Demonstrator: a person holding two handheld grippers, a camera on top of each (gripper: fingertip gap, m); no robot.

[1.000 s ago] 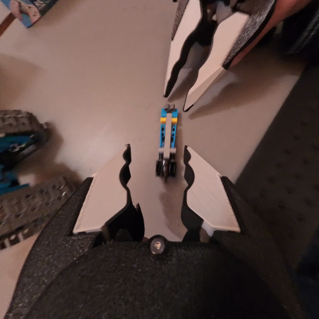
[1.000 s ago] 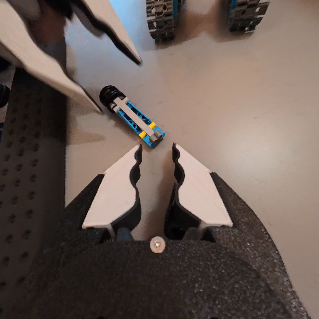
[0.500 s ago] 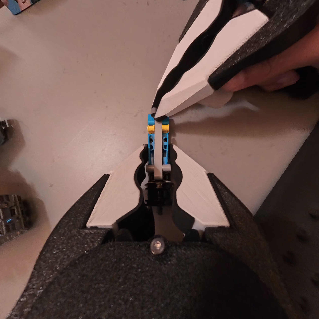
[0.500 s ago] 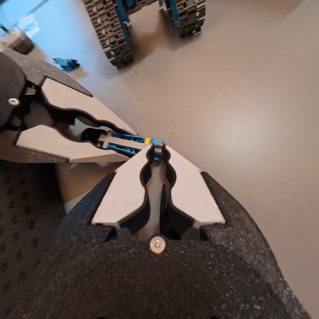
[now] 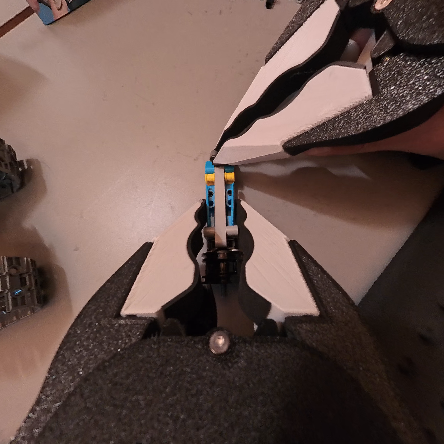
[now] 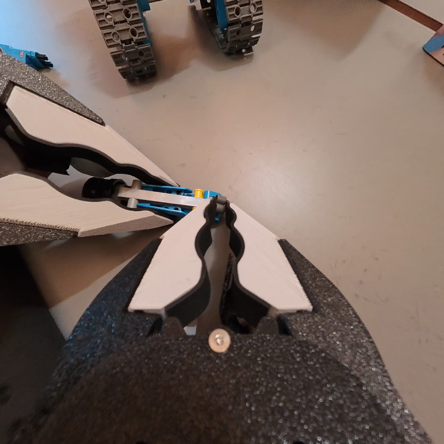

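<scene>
A small building-brick assembly (image 5: 219, 199) of blue beams, a grey beam, yellow pins and a black wheel end lies at table height. My left gripper (image 5: 221, 204) is shut on its blue beams, with the black wheel (image 5: 222, 266) between the fingers. My right gripper (image 6: 219, 201) is shut on the grey connector (image 6: 221, 200) at the assembly's far end. In the left wrist view the right gripper (image 5: 215, 159) comes in from the upper right. In the right wrist view the left gripper (image 6: 175, 201) comes in from the left around the assembly (image 6: 163, 197).
A tracked vehicle of grey treads and blue frame (image 6: 129, 36) stands at the back; its treads also show in the left wrist view (image 5: 16, 290). A small blue piece (image 6: 31, 57) lies far left. A box corner (image 5: 60, 9) lies beyond. A dark perforated mat (image 5: 408, 288) borders the beige table (image 5: 120, 120). The grippers' ends are close to 4 cm from one another.
Both grippers closed in on the loose assembly from opposite ends and shut on it. Since half a second ago the grips hold, with little further movement.
</scene>
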